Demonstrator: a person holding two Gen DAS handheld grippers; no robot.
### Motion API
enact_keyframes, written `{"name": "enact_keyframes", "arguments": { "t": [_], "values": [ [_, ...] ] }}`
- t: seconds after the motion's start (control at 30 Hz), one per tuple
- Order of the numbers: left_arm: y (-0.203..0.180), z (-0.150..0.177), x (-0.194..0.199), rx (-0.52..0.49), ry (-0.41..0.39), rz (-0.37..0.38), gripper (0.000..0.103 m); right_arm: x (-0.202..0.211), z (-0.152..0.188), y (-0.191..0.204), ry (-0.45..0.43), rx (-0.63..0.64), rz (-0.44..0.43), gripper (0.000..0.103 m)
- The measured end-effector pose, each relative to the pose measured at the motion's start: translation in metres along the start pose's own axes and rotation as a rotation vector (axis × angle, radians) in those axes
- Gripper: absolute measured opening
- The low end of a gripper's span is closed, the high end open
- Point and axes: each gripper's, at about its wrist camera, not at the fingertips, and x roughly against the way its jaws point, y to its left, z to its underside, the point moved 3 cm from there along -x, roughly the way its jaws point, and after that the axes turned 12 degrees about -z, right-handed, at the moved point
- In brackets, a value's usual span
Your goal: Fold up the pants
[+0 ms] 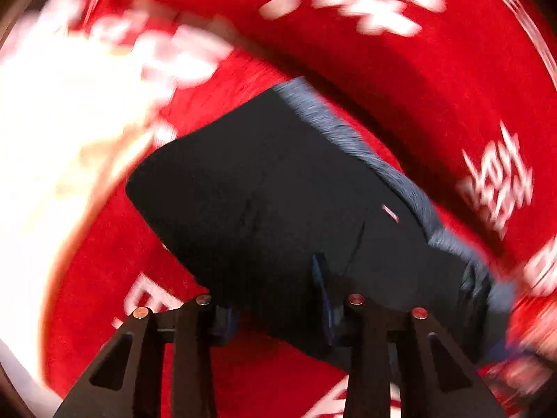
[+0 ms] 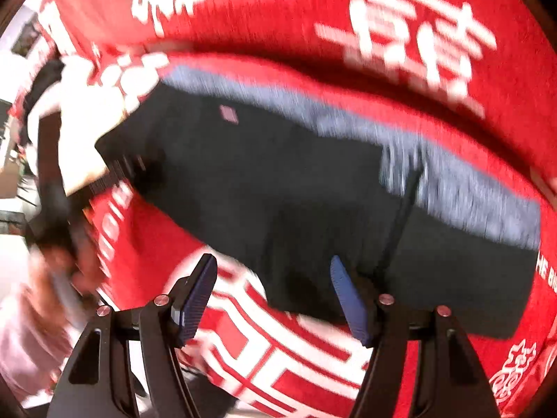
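Observation:
The black pants (image 1: 271,188) lie folded into a compact block on the red cloth, with a grey-blue waistband (image 1: 351,139) along the far edge and a small pink label. My left gripper (image 1: 278,299) is open just above the pants' near edge; its left pad is hidden by the fabric. In the right wrist view the same pants (image 2: 278,188) lie ahead, waistband (image 2: 452,181) on the far side. My right gripper (image 2: 275,296) is open and empty, its blue pads (image 2: 348,299) over the pants' near edge. Both views are motion-blurred.
A red cloth with white characters (image 2: 417,35) covers the surface under the pants. It also shows in the left wrist view (image 1: 452,69). A bright white blur (image 1: 52,139) fills the left. The other gripper and a hand (image 2: 69,132) show at the left.

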Motion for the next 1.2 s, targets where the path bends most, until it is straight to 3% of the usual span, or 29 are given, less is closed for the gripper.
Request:
{"name": "enact_keyframes", "arguments": {
  "t": [0.1,0.2,0.37,0.53,0.73,0.77,0.8,0.83,0.87,0.97,1.2],
  "values": [
    [-0.038,0.013,0.021,-0.254,-0.177,-0.173,0.037,0.009,-0.045,0.011,-0.002,0.016,-0.068,0.079],
    [-0.060,0.025,0.025,-0.386,-0.260,-0.250,0.037,0.001,-0.095,0.041,0.050,0.056,-0.156,0.080],
    [-0.059,0.026,0.025,-0.416,-0.280,-0.275,0.037,-0.035,-0.144,0.105,0.180,0.156,-0.237,0.083],
    [-0.058,0.033,0.023,-0.450,-0.296,-0.301,0.037,-0.103,-0.155,0.155,0.399,0.270,-0.189,0.083],
    [-0.060,0.035,0.025,-0.459,-0.303,-0.309,0.037,-0.158,-0.155,0.160,0.538,0.267,-0.123,0.083],
    [-0.061,0.037,0.026,-0.464,-0.305,-0.310,0.037,-0.163,-0.151,0.156,0.556,0.265,-0.106,0.077],
    [-0.062,0.038,0.027,-0.467,-0.298,-0.307,0.037,-0.162,-0.147,0.150,0.559,0.276,-0.094,0.044],
    [-0.063,0.039,0.029,-0.467,-0.282,-0.299,0.037,-0.158,-0.145,0.147,0.541,0.290,-0.087,0.029],
    [-0.066,0.041,0.033,-0.465,-0.283,-0.287,0.037,-0.151,-0.144,0.143,0.510,0.292,-0.087,0.021],
    [-0.081,0.042,0.057,-0.499,-0.326,-0.254,0.037,-0.114,-0.140,0.127,0.387,0.276,-0.142,0.017],
    [-0.136,0.051,0.127,-0.538,-0.376,-0.102,0.037,-0.006,-0.110,0.056,0.146,0.131,-0.363,0.017]
  ]
}}
